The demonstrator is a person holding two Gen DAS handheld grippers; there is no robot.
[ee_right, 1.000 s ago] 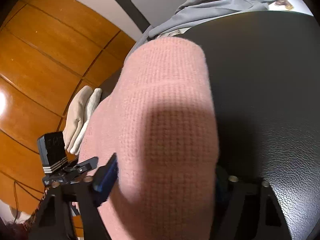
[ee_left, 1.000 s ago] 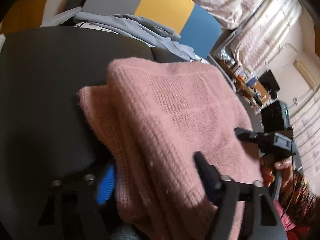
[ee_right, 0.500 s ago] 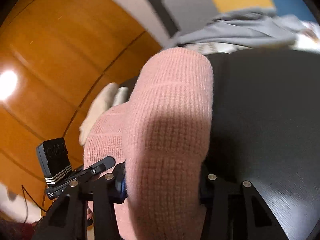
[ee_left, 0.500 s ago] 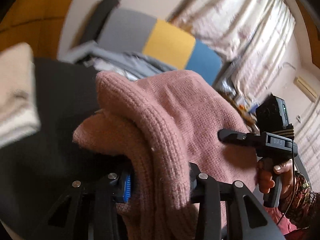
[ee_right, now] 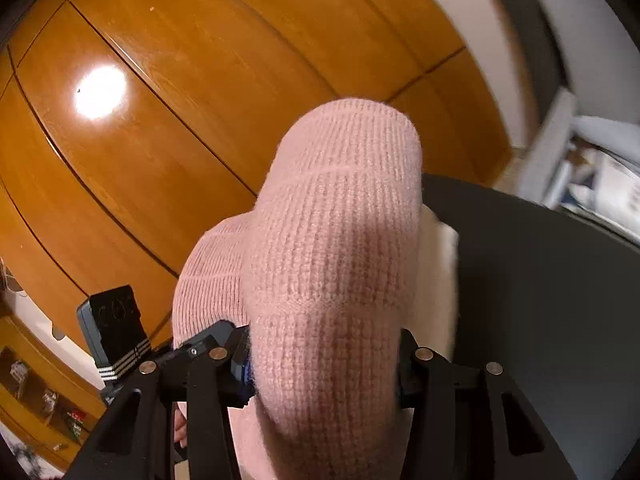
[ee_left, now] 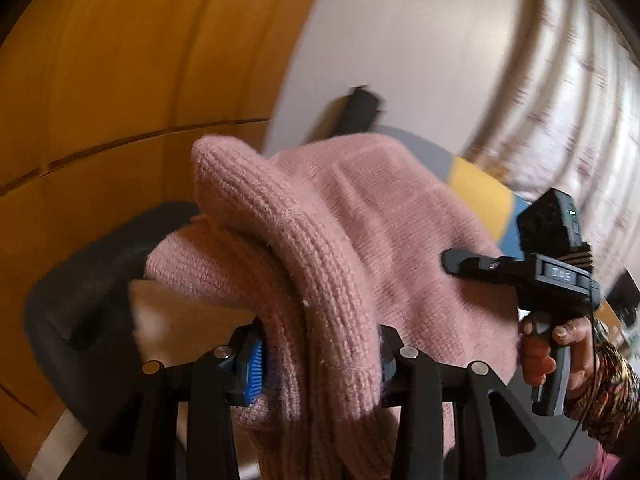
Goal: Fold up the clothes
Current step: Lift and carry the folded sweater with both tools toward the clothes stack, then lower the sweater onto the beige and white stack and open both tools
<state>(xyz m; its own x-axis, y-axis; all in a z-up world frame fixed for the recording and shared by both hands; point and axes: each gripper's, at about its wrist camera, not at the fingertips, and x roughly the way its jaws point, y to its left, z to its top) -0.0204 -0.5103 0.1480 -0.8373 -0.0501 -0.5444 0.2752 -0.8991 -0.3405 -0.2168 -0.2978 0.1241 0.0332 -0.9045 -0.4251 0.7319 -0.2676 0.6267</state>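
Pink knit sweater (ee_right: 332, 264) between jaws

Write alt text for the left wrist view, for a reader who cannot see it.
The left gripper is clamped on a thick fold of a pink knit sweater that fills the middle of the view. At right, a hand holds the right gripper against the same sweater. Behind are blurred orange wood panels and a white wall.

I read this as a home living room: glossy wooden wall panels (ee_right: 168, 128), light patterned curtains (ee_left: 560, 92), a cushioned seat in grey, yellow and blue (ee_left: 480, 188), and a cluttered wooden shelf (ee_right: 36, 400).
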